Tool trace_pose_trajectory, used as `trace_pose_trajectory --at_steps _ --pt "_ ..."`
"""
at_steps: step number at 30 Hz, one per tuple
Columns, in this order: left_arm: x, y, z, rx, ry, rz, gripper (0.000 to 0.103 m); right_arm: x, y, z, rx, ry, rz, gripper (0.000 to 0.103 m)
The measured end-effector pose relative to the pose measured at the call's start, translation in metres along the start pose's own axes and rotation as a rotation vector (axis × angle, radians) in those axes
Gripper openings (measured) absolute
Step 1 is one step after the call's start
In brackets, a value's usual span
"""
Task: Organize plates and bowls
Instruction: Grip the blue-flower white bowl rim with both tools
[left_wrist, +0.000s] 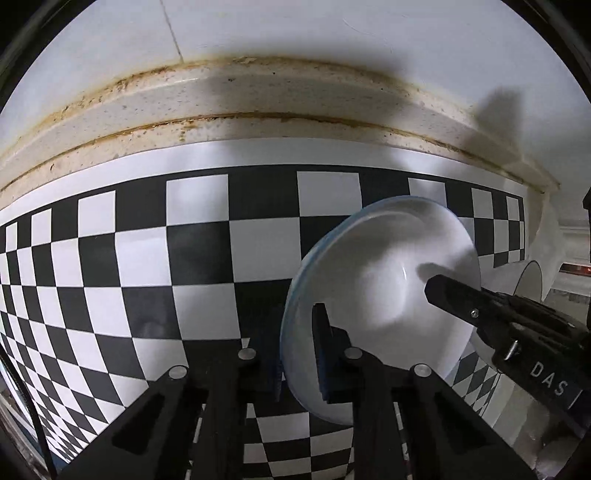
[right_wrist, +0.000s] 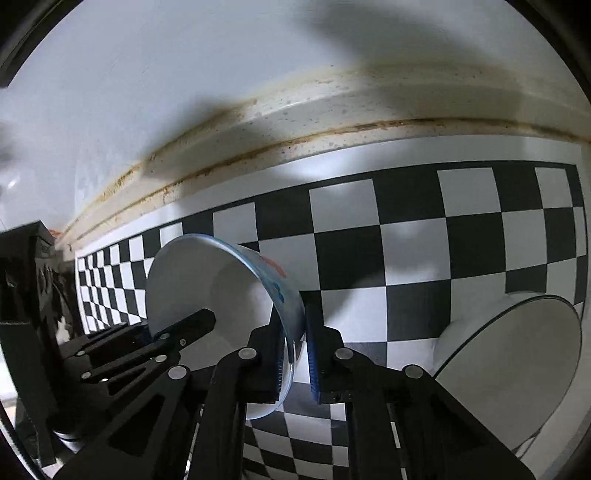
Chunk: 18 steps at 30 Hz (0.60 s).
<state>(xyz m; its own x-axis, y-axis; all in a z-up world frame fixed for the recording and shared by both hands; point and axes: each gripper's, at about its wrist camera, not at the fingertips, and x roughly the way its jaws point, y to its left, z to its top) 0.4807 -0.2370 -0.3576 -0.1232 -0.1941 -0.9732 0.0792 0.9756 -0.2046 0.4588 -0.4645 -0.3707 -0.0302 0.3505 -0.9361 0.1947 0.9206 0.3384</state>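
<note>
Both tongs grip one white bowl with a pale blue rim (left_wrist: 373, 291) from opposite sides, holding it tilted above the checkerboard mat (left_wrist: 147, 236) on the desk. The left tongs (left_wrist: 297, 354) are closed narrow on the rim's near edge. The right tongs (right_wrist: 295, 354) pinch the opposite wall, where red and blue markings show outside. A second white dish with a dark rim (right_wrist: 517, 369) sits on the mat near the right tongs
</note>
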Motion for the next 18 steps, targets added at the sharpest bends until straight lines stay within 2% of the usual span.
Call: trace_pose_trajectory --at_steps 10,14,18 --pt "-0.06 -0.018 -0.057 0.063 -0.083 0.042 0.012 -0.033 0.01 -0.029 -0.03 -0.028 0.025 0.01" --pt "-0.075 -0.02 -0.066 0.084 -0.108 0.033 0.012 -0.055 0.013 -0.05 -0.04 -0.053 0.027 0.009" --pt "-0.098 -0.029 -0.093 0.122 -0.141 0.033 0.012 -0.078 0.017 -0.079 -0.044 -0.086 0.026 0.009"
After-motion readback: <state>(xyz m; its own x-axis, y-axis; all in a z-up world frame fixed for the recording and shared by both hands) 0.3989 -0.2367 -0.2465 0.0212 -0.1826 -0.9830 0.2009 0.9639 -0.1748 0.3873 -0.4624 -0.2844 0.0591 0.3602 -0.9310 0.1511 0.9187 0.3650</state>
